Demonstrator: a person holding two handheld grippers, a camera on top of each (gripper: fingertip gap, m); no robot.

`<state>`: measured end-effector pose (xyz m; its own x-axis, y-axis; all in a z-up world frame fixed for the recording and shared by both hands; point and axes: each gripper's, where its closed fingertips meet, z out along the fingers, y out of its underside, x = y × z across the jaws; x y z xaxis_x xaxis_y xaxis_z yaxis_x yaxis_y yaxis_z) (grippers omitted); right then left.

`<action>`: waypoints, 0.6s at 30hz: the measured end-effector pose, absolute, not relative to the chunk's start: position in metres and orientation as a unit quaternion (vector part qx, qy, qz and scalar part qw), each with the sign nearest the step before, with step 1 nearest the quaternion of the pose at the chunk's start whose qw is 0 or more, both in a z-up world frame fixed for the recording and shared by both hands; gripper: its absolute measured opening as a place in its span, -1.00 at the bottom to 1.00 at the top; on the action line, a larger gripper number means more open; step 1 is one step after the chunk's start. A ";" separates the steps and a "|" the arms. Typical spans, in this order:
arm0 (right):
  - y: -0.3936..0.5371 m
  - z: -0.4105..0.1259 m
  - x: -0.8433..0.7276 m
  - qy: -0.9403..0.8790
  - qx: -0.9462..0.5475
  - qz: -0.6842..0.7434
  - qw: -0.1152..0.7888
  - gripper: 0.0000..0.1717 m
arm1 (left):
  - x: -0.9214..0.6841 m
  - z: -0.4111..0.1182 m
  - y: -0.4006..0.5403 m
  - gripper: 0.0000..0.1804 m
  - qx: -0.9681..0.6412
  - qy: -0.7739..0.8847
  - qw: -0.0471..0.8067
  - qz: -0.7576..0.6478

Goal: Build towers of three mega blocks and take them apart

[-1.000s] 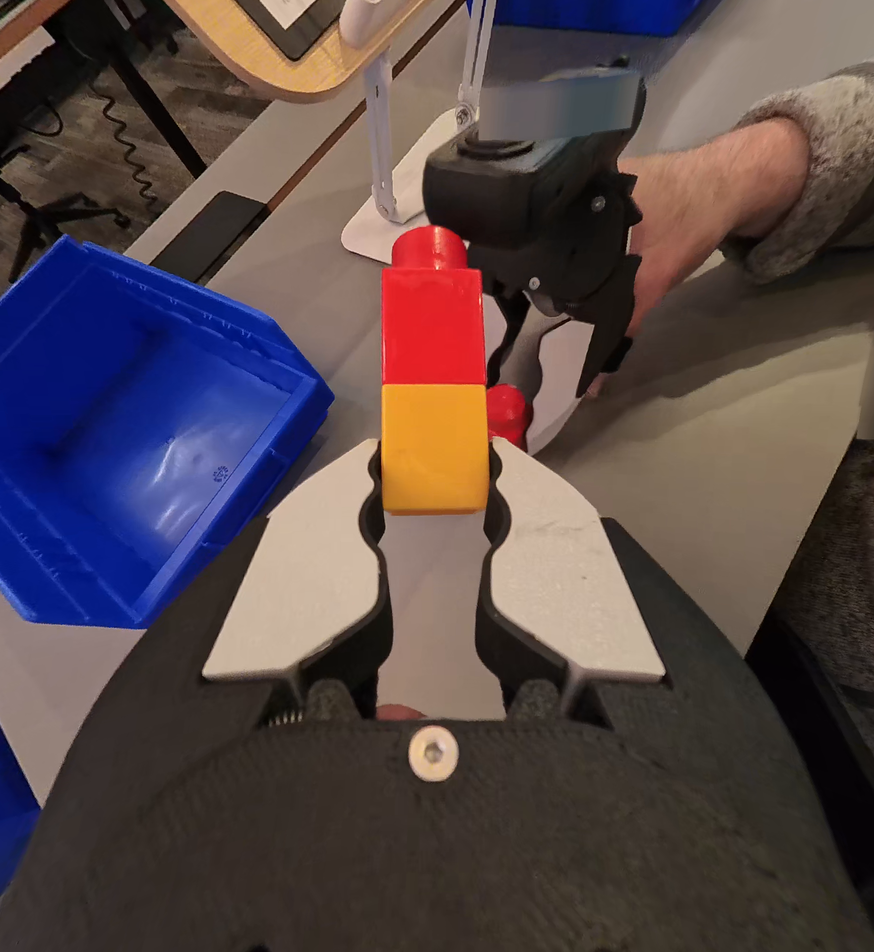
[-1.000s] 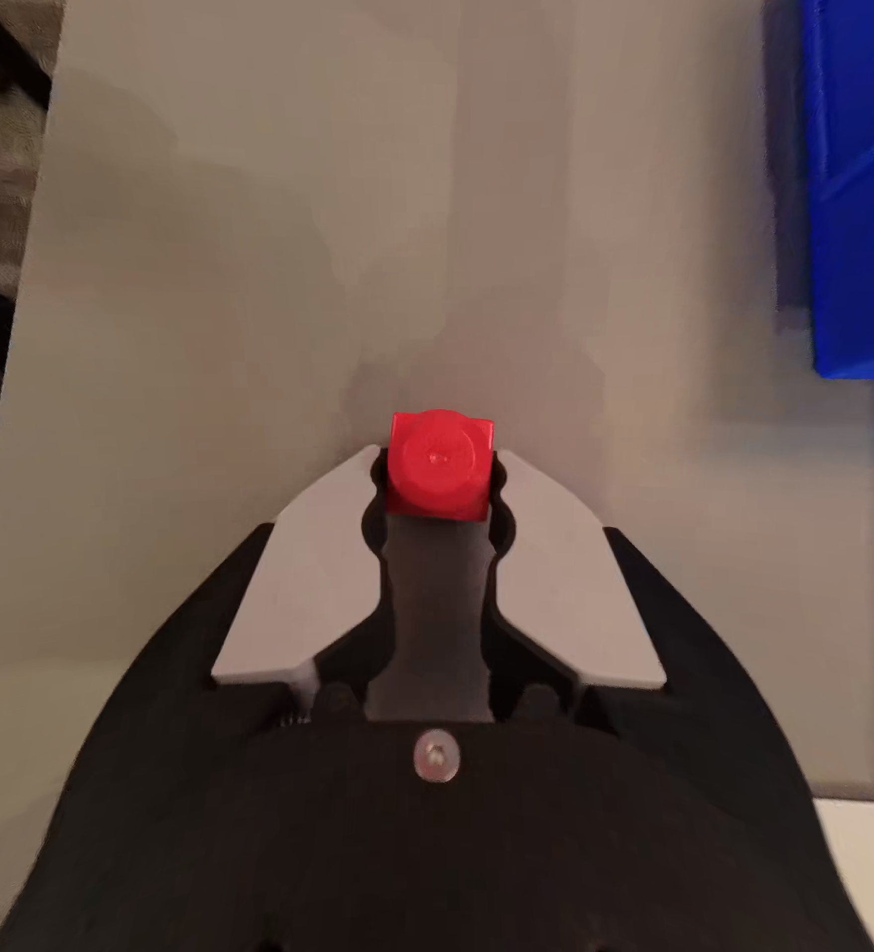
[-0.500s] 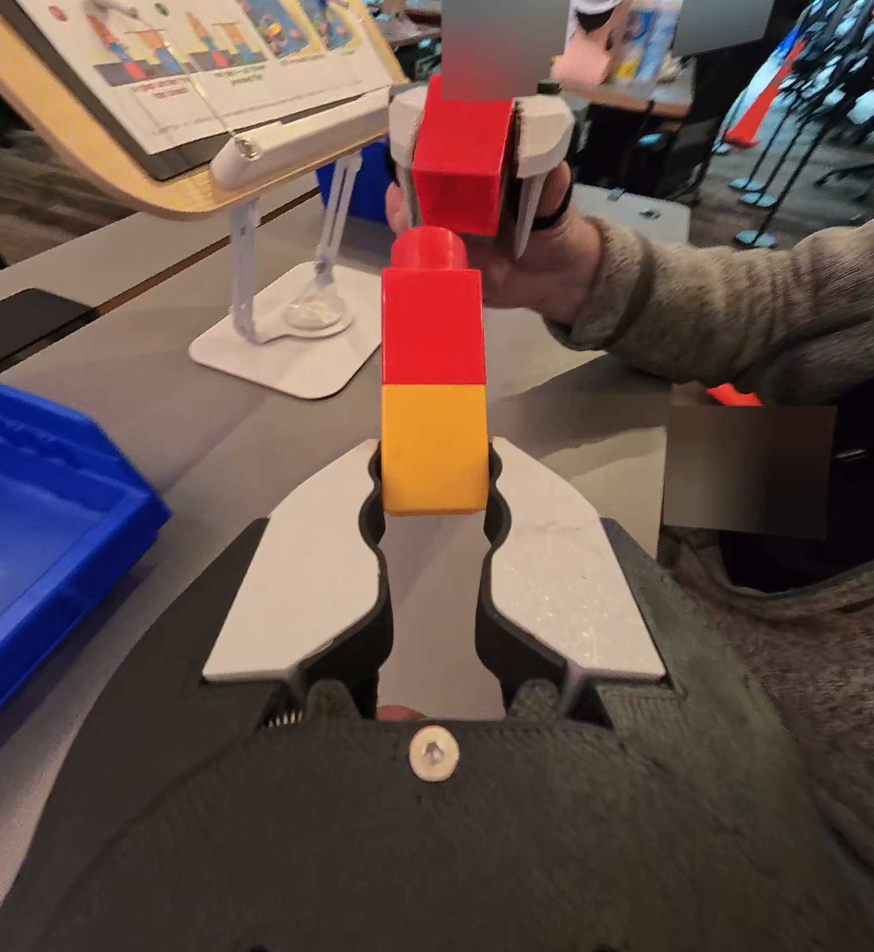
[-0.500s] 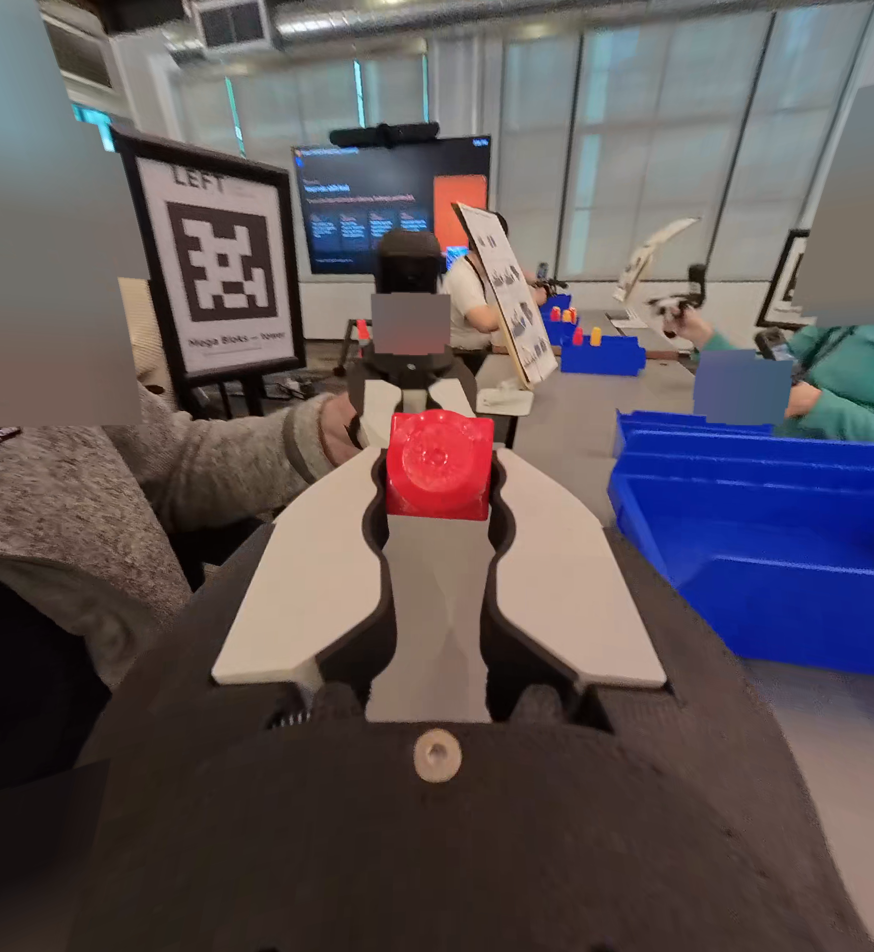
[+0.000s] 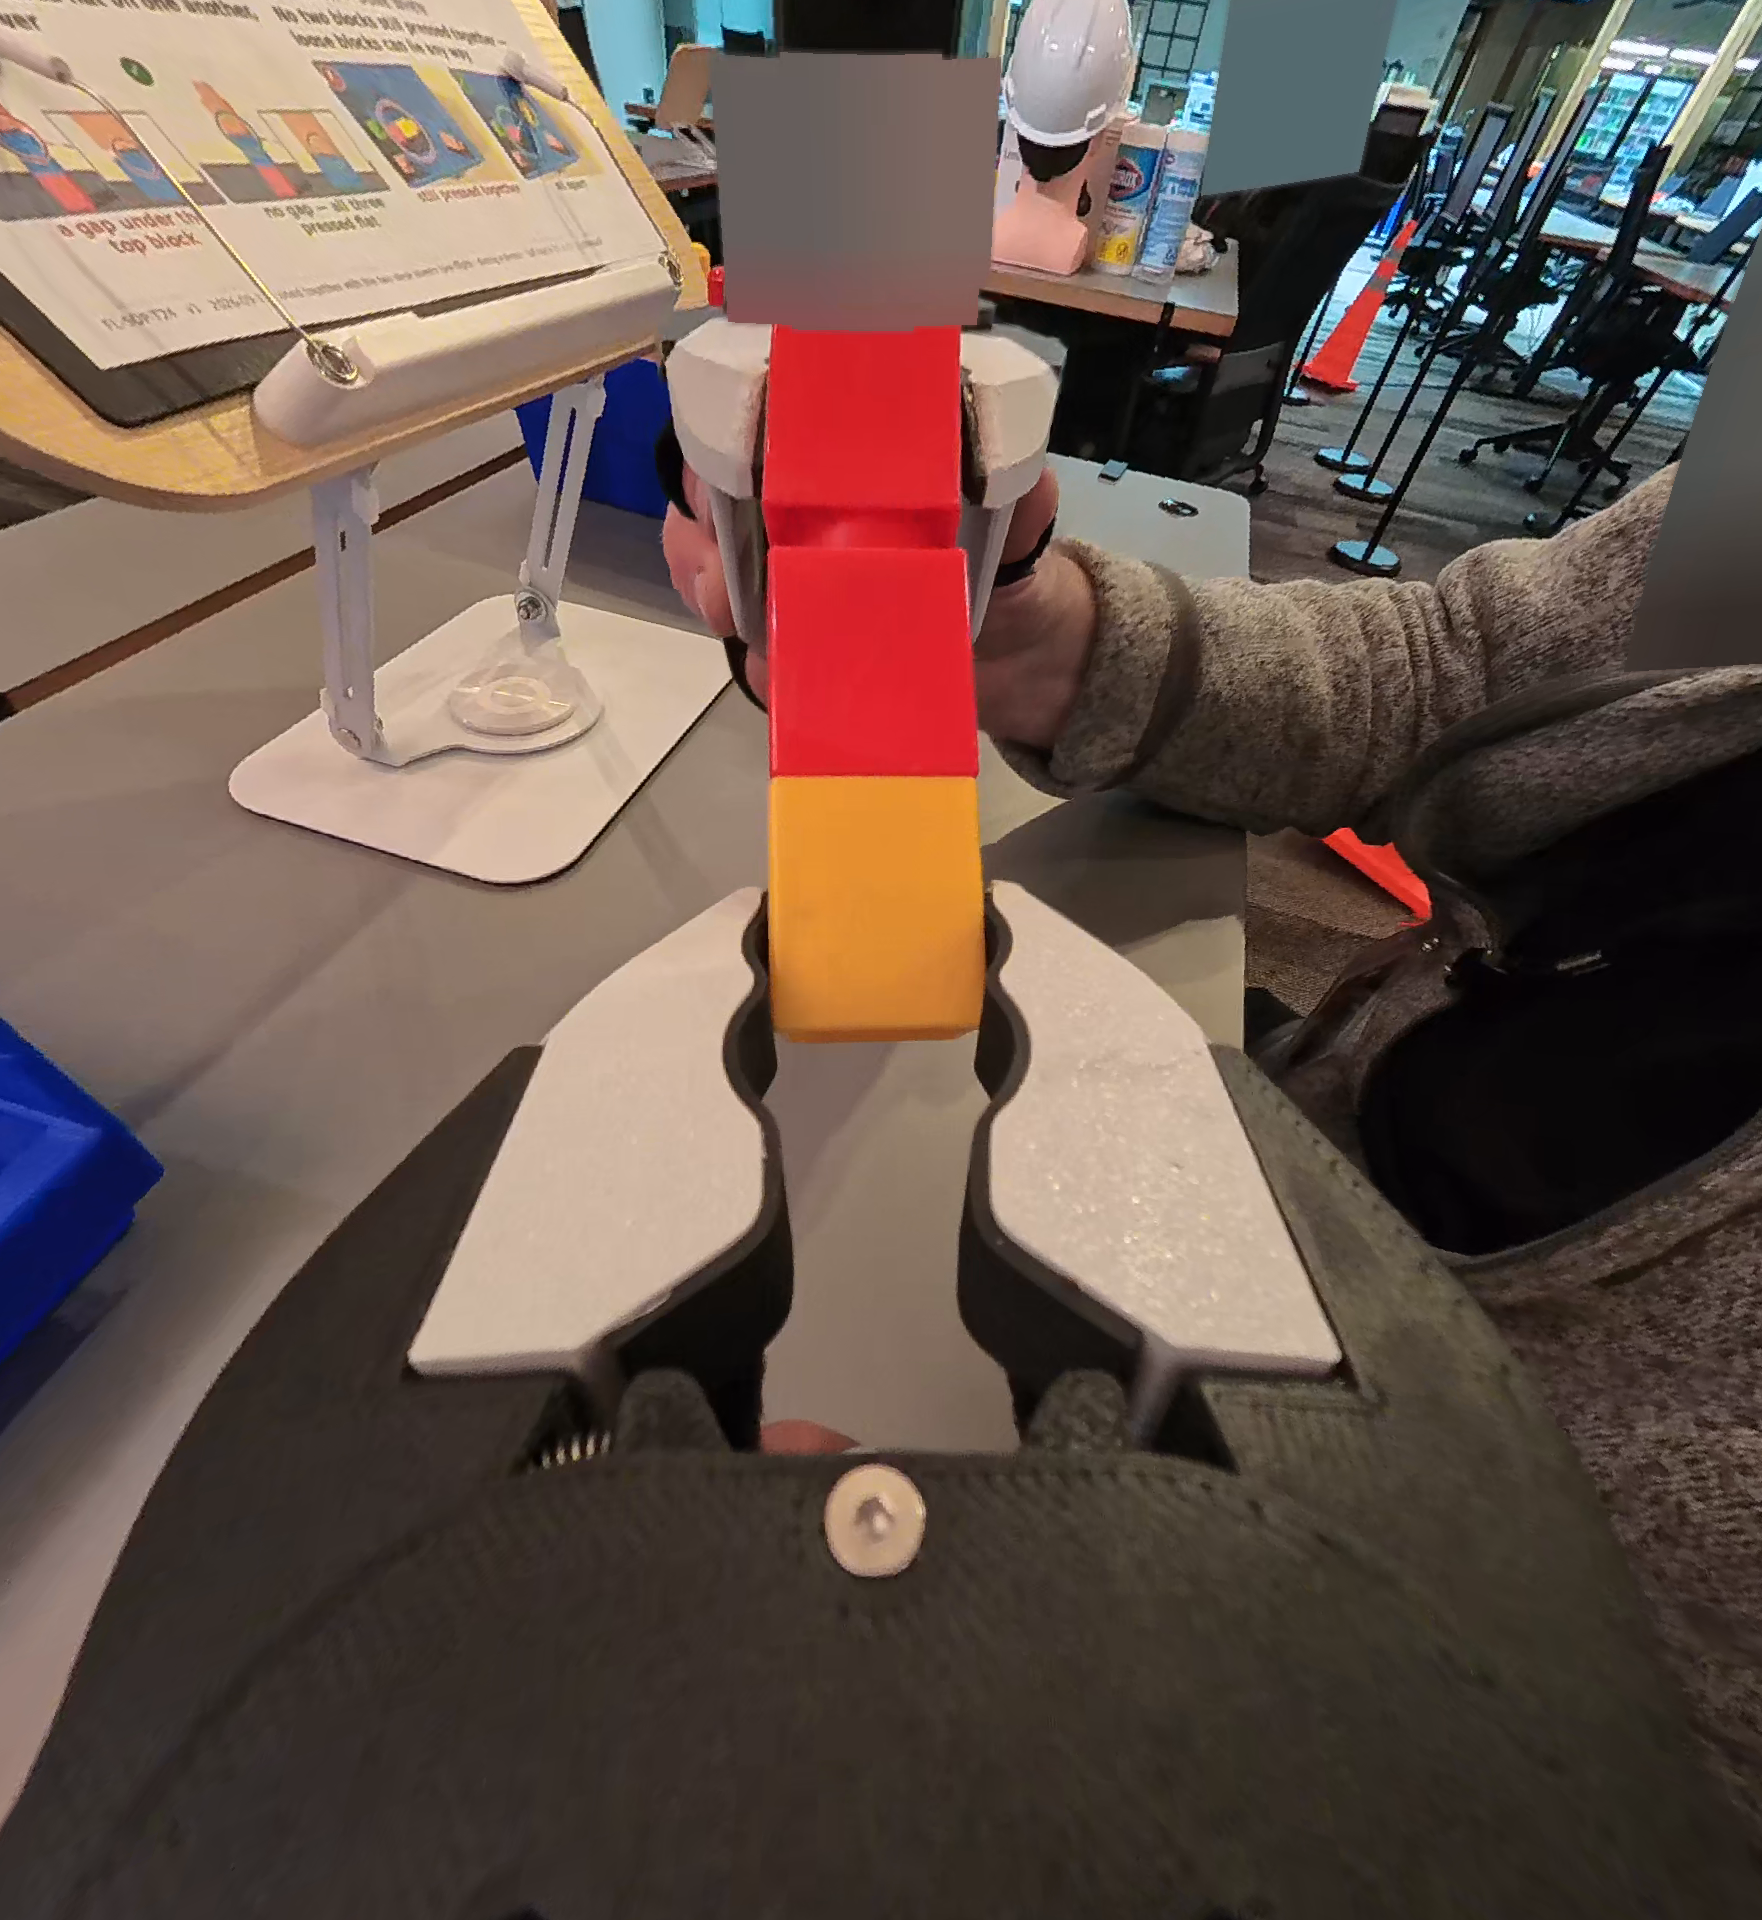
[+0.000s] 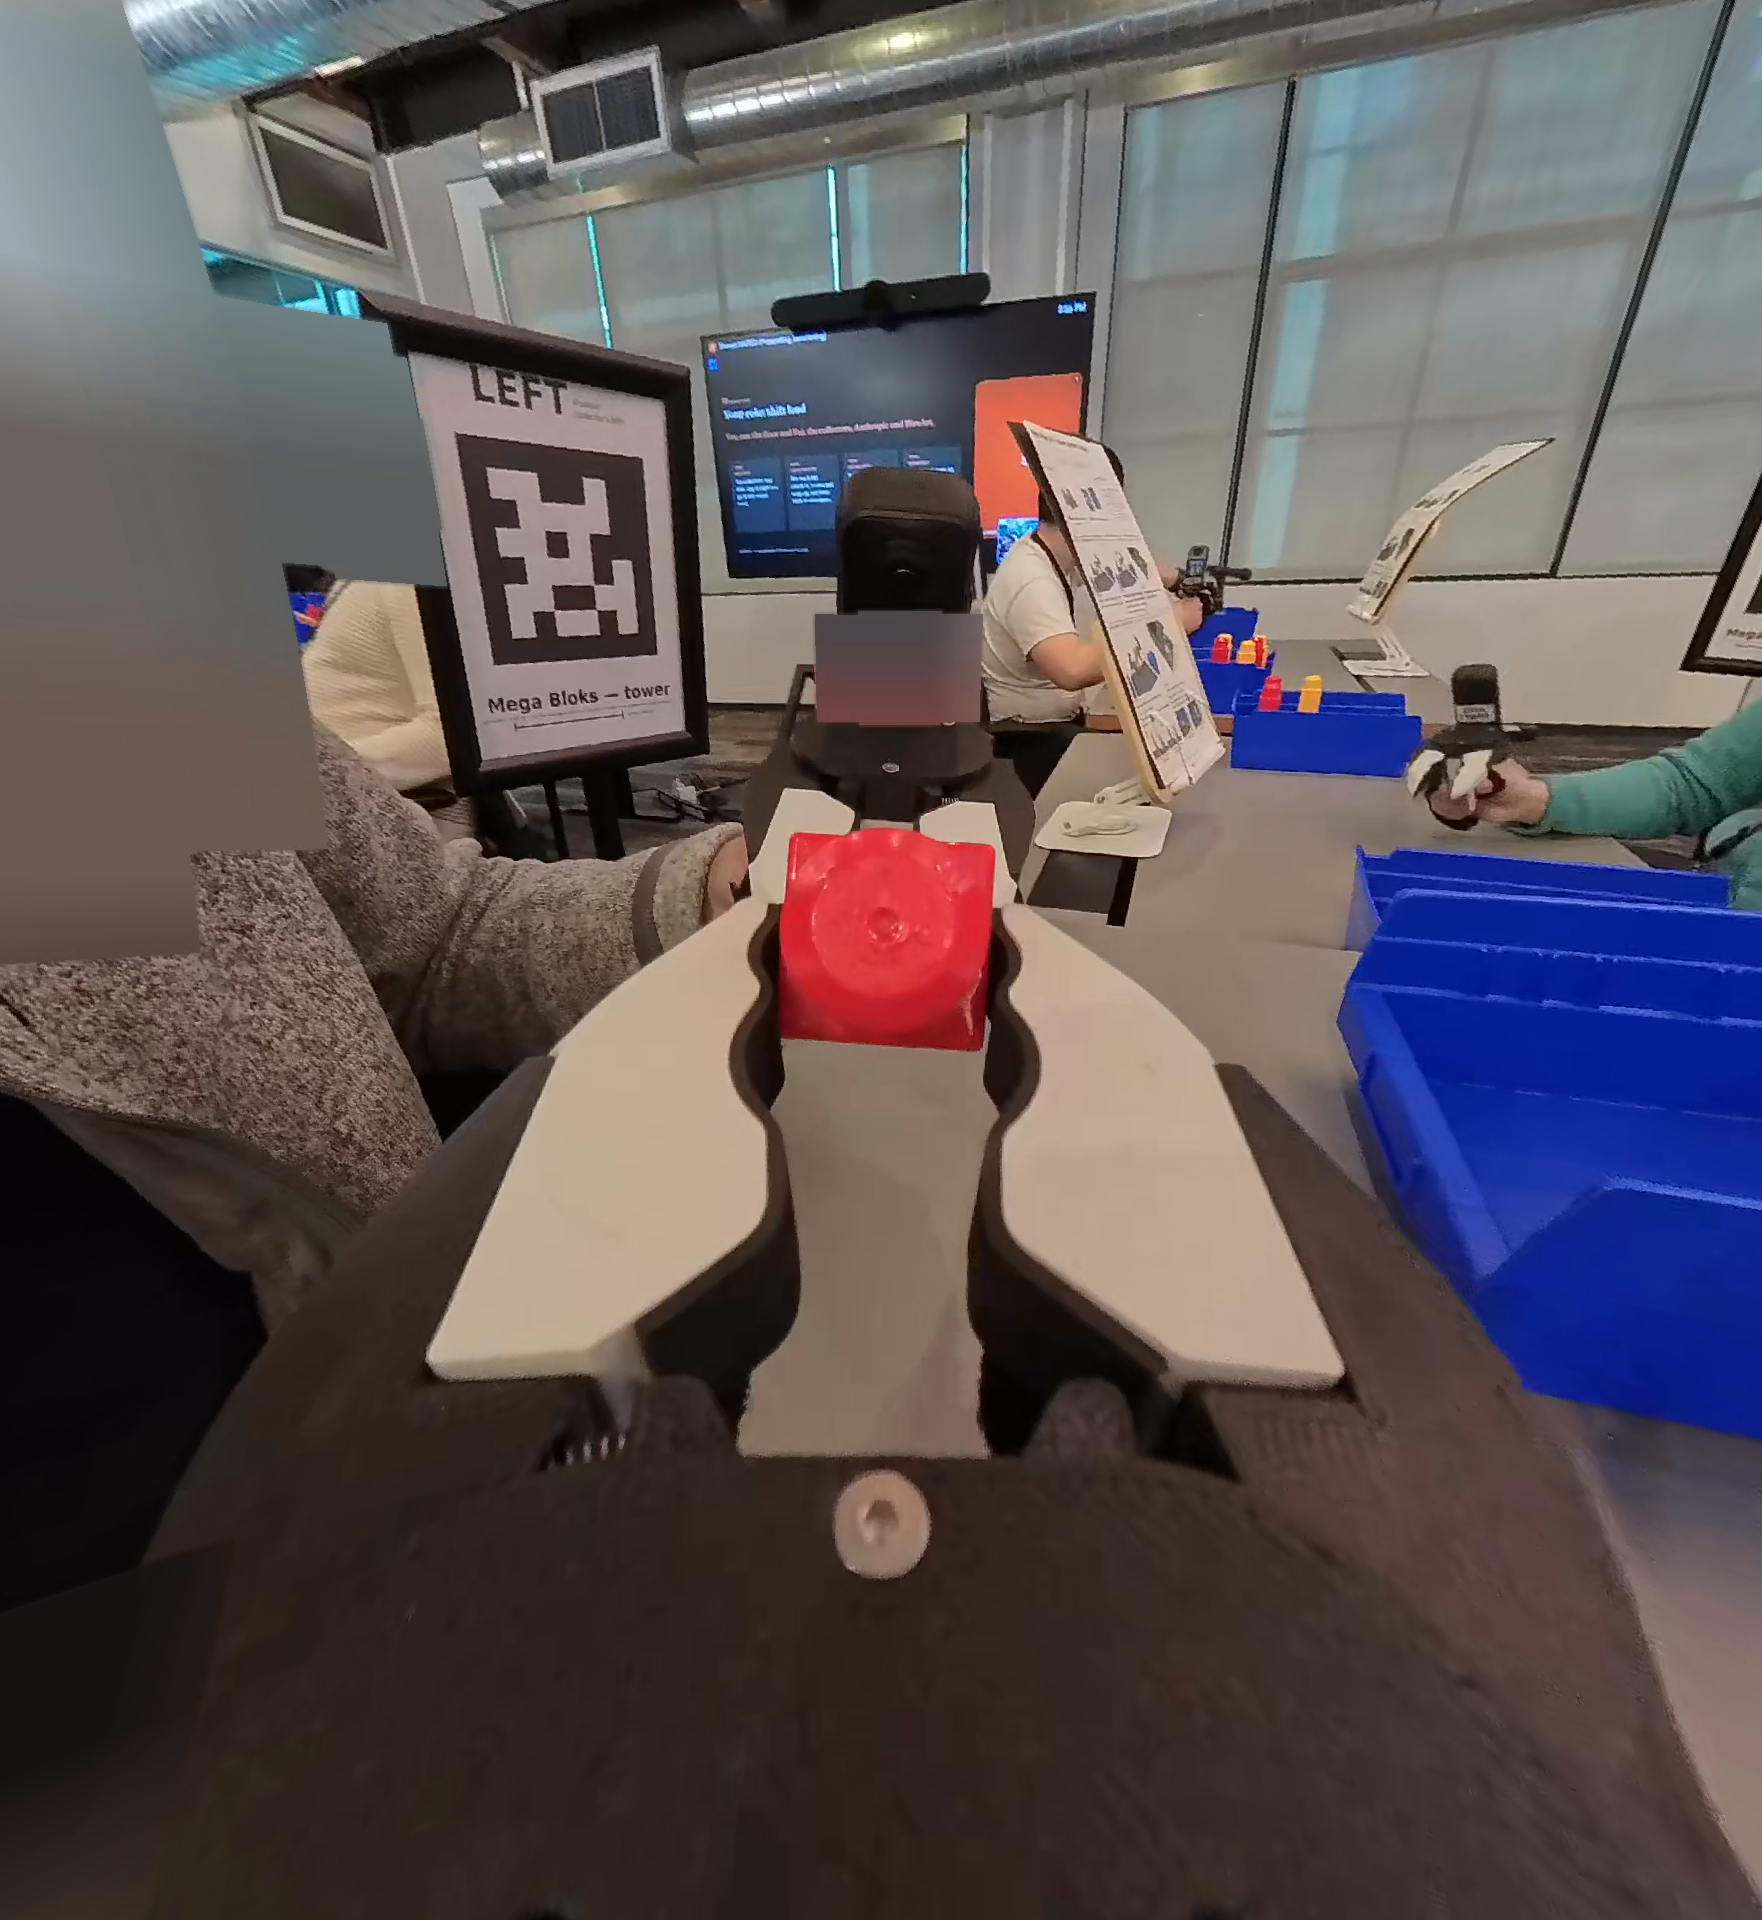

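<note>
Grey tabletop [image 5: 181,935] runs under both my tongs, with a blue bin [image 6: 1635,1195] to one side and a stand [image 5: 420,727] holding a printed sheet. My left tongs [image 5: 877,966] clamp the yellow block [image 5: 872,904], both pads tight on its sides; a red block [image 5: 872,665] sits locked on it. My right tongs [image 6: 882,966] clamp a second red block [image 6: 882,951], held right at the first one's stud, a thin gap showing between the two.
</note>
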<state>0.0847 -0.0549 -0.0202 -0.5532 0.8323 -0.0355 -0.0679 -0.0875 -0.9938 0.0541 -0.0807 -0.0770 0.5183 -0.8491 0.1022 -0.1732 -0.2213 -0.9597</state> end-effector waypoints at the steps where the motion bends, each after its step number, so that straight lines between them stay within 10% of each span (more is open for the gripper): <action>1: -0.055 -0.020 0.085 -0.583 -0.326 0.663 0.338 -0.57 | 0.055 -0.077 -0.081 -0.61 -0.707 0.362 0.510 -0.331; 18: -0.061 -0.019 0.090 -0.587 -0.303 0.672 0.336 -0.57 | 0.061 -0.071 -0.081 -0.62 -0.701 0.380 0.530 -0.289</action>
